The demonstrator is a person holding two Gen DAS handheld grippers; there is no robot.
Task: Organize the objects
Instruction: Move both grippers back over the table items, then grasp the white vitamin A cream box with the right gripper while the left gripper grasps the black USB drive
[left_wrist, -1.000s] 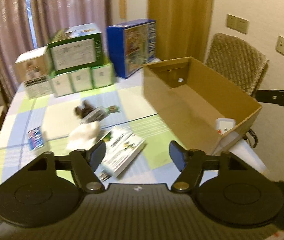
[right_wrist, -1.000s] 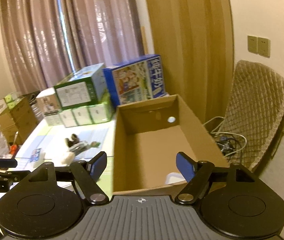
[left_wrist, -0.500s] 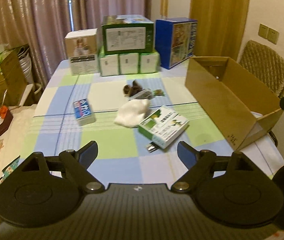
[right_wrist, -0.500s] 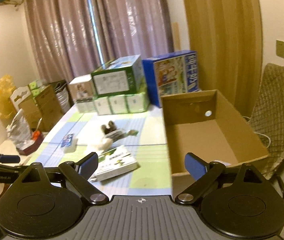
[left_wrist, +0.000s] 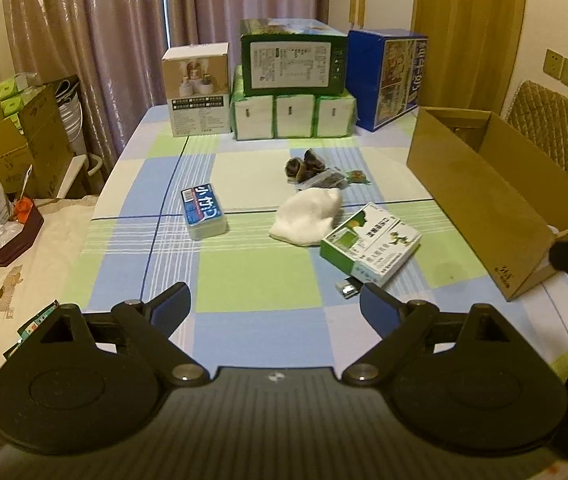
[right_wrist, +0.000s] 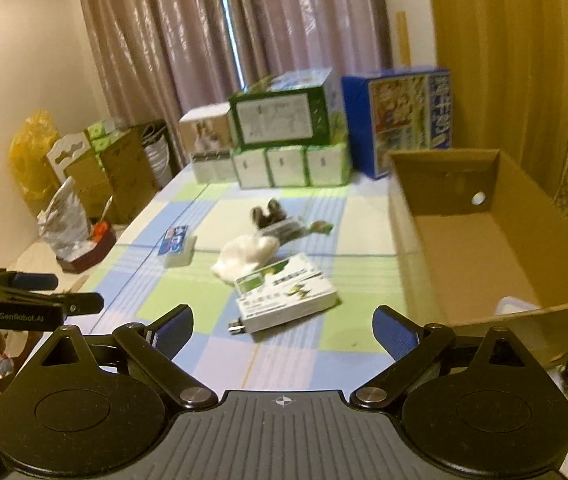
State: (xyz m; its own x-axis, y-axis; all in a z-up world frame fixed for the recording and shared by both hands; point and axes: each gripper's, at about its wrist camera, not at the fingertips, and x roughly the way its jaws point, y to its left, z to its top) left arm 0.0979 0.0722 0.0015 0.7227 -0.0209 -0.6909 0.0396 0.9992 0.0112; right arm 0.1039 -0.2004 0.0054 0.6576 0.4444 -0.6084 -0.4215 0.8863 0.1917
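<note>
Risks first. Your left tongs [left_wrist: 273, 308] and right tongs [right_wrist: 284, 330] both hang over the near edge of the tabletop [left_wrist: 259, 280] with jaws spread wide and nothing between them, so nothing can drop yet; the hazards lie in the picks ahead. The green-and-white carton [left_wrist: 370, 244] lies flat and looks wider than an easy bite: take it across the broad face and your pads may slide off, and it half covers a small dark-and-metal item [left_wrist: 348, 289] at its near corner, which a careless lift could sweep off the tabletop. The white cloth bundle [left_wrist: 307, 218] touches the carton's far corner and the clutter behind it, so a grab there may drag its neighbours. The open cardboard box [right_wrist: 484, 240] sits at the right edge of the tabletop, its near end close to or over the corner as far as you can judge; a hard drop or a knock on its near wall could tip or shift it. Count, loose on the tabletop: one green-and-white carton; one white cloth bundle; one blue-labelled tissue pack [left_wrist: 203, 211], apart to the left; one small dark-and-metal item; two dark rounded pieces [left_wrist: 304, 168] beside one clear packet [left_wrist: 330, 179] with a green end, too blurred to name. In the cardboard box: one pale item [right_wrist: 518, 306] at its near end, only partly seen. Stacked at the far end, probably not yours to move: one blue box [left_wrist: 388, 78], one green box [left_wrist: 294, 60], one white product box [left_wrist: 197, 92], three white-fronted packs [left_wrist: 294, 116].
</note>
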